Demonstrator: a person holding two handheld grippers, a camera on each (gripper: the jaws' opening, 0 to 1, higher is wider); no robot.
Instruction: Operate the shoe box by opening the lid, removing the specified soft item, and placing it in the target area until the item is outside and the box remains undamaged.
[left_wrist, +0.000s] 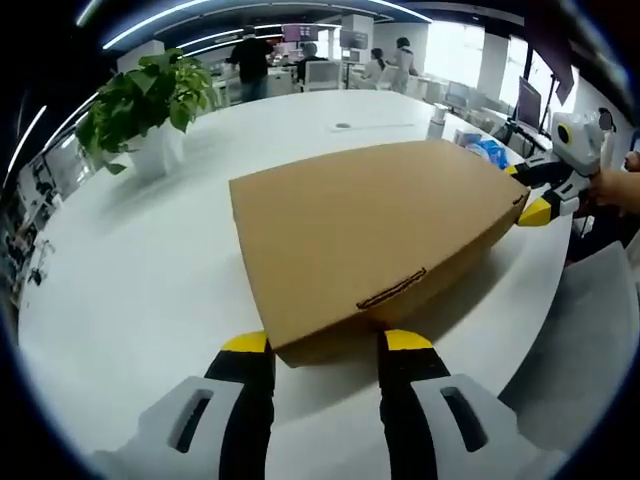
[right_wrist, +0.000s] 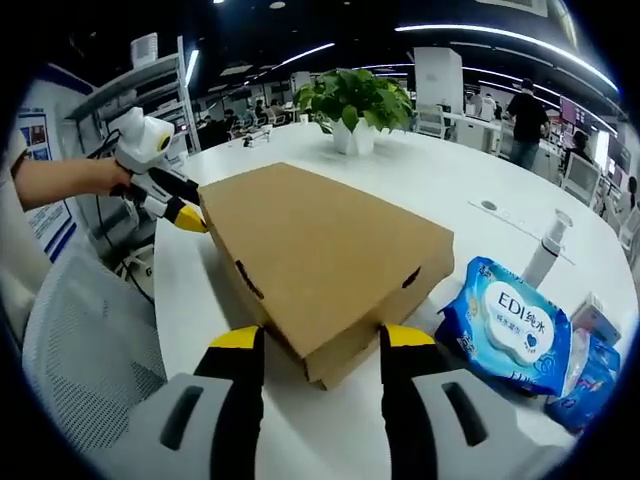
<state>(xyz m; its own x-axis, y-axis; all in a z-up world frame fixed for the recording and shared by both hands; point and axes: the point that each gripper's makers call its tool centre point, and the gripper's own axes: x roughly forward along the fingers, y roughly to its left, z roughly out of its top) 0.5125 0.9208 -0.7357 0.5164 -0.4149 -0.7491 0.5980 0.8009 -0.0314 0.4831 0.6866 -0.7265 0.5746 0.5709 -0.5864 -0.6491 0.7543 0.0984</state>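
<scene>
A brown cardboard shoe box (left_wrist: 370, 240) lies flat on the white table (left_wrist: 150, 260) with its lid down. My left gripper (left_wrist: 327, 345) is open, its yellow-tipped jaws standing either side of the box's near edge. In the right gripper view the same box (right_wrist: 320, 250) points a corner at me, and my right gripper (right_wrist: 322, 340) is open around that corner. Each gripper is also seen from the far end: the right gripper (left_wrist: 530, 192) at the box's far corner, the left gripper (right_wrist: 172, 205) at the box's left end, each held by a hand.
A potted plant (left_wrist: 150, 100) (right_wrist: 355, 100) stands at the back of the table. Blue tissue packs (right_wrist: 505, 325) and a white bottle (right_wrist: 548, 245) lie right of the box. A grey mesh chair (right_wrist: 80, 340) is at the table's edge. People stand far behind.
</scene>
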